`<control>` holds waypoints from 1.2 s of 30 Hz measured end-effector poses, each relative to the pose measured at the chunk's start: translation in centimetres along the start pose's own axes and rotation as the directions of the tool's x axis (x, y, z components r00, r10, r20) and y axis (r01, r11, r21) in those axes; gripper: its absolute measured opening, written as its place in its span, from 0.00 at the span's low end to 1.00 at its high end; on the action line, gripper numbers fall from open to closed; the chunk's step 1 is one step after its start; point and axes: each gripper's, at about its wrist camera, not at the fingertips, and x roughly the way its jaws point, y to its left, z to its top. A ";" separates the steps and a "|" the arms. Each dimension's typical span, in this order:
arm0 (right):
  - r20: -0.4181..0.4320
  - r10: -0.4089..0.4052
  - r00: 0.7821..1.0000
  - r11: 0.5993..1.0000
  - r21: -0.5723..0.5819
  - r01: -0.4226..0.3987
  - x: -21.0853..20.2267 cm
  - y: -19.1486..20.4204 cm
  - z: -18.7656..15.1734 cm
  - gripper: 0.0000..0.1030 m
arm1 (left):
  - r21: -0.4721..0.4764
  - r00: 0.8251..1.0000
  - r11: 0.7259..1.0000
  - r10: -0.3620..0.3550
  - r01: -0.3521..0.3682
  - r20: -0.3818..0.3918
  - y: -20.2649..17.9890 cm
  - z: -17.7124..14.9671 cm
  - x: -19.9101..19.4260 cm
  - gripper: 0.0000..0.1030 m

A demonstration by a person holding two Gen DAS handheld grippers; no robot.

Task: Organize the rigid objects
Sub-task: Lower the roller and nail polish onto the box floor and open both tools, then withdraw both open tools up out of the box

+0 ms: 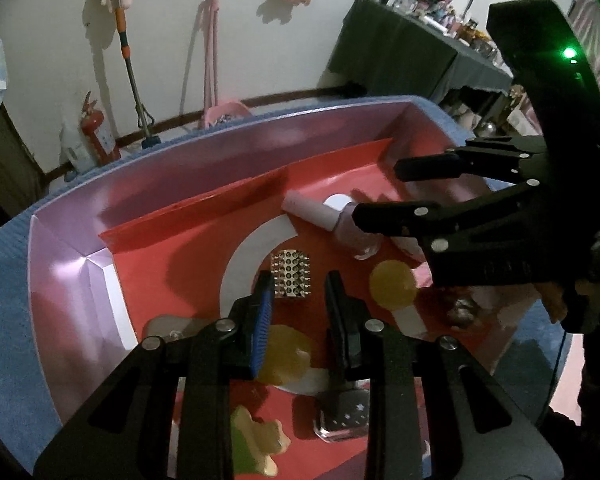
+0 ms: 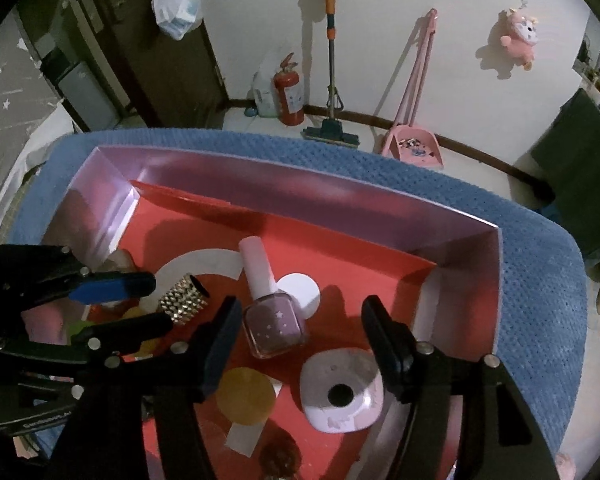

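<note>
Right tool point(image 2: 296, 340) standing open, empty, over pink glass nail-polish bottle point(image 2: 274, 330) | left tool point(image 1: 300, 300) shut, empty | advice: lifting clear without nudging bottle.

We find almost nothing legible. A line of pale print runs along the black body of the left gripper point(image 2: 116, 304) near the lower left edge of the right wrist view, but it is too blurred for us to make out. The fire extinguisher point(image 2: 290, 92) by the wall carries a white label whose print is too small to read. The nail polish bottle point(image 2: 274, 326) shows only small white stars.
</note>
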 end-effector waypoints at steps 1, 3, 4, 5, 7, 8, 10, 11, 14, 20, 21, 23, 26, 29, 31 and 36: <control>0.000 0.000 1.000 1.000 0.000 0.000 0.0 0.0 0.0 0.64 | 0.000 1.000 1.000 -0.003 0.003 0.012 -0.2 -0.2 -0.4 0.24; 0.015 -0.002 1.000 1.000 0.006 0.001 -0.7 -0.1 -0.1 0.64 | 0.003 0.999 1.000 -0.002 0.002 0.048 -0.7 -0.5 -1.7 0.24; 0.027 -0.004 1.000 1.000 0.005 0.004 -1.2 0.0 -0.2 0.64 | 0.006 0.998 1.000 0.000 0.000 0.064 -0.9 -0.7 -2.1 0.24; 0.038 -0.008 0.999 1.000 0.003 0.008 -1.7 0.0 -0.3 0.64 | 0.012 0.995 1.000 0.009 -0.010 0.095 -1.3 -1.1 -3.1 0.24; 0.087 -0.018 0.996 1.000 -0.005 0.018 -3.7 0.5 -1.0 0.66 | 0.023 0.991 0.999 0.021 -0.024 0.134 -2.0 -1.6 -4.3 0.24; 0.087 -0.018 0.996 1.000 -0.005 0.018 -3.7 0.5 -1.0 0.69 | 0.032 0.987 0.999 0.026 -0.031 0.158 -2.4 -2.1 -5.1 0.24; 0.139 -0.016 0.990 1.000 -0.012 0.018 -5.9 1.1 -1.7 0.70 | 0.033 0.982 0.999 0.022 -0.029 0.190 -3.0 -2.7 -6.3 0.24; 0.139 -0.016 0.990 1.000 -0.012 0.018 -5.9 1.1 -1.7 0.70 | 0.031 0.978 0.999 0.018 -0.025 0.210 -3.3 -3.3 -7.0 0.24; 0.190 -0.018 0.982 1.000 -0.014 0.021 -7.8 1.7 -2.7 0.73 | 0.033 0.966 0.998 0.052 -0.062 0.254 -4.3 -4.2 -8.4 0.24; 0.300 -0.027 0.954 0.999 -0.019 0.034 -11.4 3.0 -5.8 0.79 | 0.025 0.937 0.996 0.076 -0.090 0.341 -6.1 -6.6 -11.1 0.24; 0.315 -0.028 0.949 0.999 -0.019 0.036 -11.9 3.2 -6.3 0.80 | 0.024 0.932 0.995 0.079 -0.094 0.354 -6.3 -7.0 -11.4 0.24; 0.369 -0.040 0.929 0.998 -0.021 0.052 -13.2 3.9 -8.0 0.82 | 0.015 0.920 0.994 0.096 -0.110 0.381 -6.7 -7.9 -12.0 0.26; 0.396 -0.047 0.917 0.998 -0.020 0.060 -13.7 4.3 -9.0 0.85 | -0.001 0.902 0.994 0.098 -0.108 0.420 -7.0 -9.2 -12.8 0.51; 0.444 -0.073 0.893 0.996 -0.017 0.090 -14.3 5.0 -10.7 0.89 | -0.008 0.867 0.993 0.110 -0.122 0.486 -7.4 -10.5 -13.6 0.66; 0.473 -0.093 0.876 0.993 -0.017 0.115 -14.5 5.6 -11.6 0.90 | -0.009 0.853 0.988 0.136 -0.152 0.504 -7.7 -11.0 -13.8 0.66; 0.538 -0.135 0.832 0.988 0.014 0.151 -14.4 6.5 -13.9 0.99 | -0.059 0.809 0.979 0.197 -0.197 0.555 -7.8 -12.2 -14.0 0.76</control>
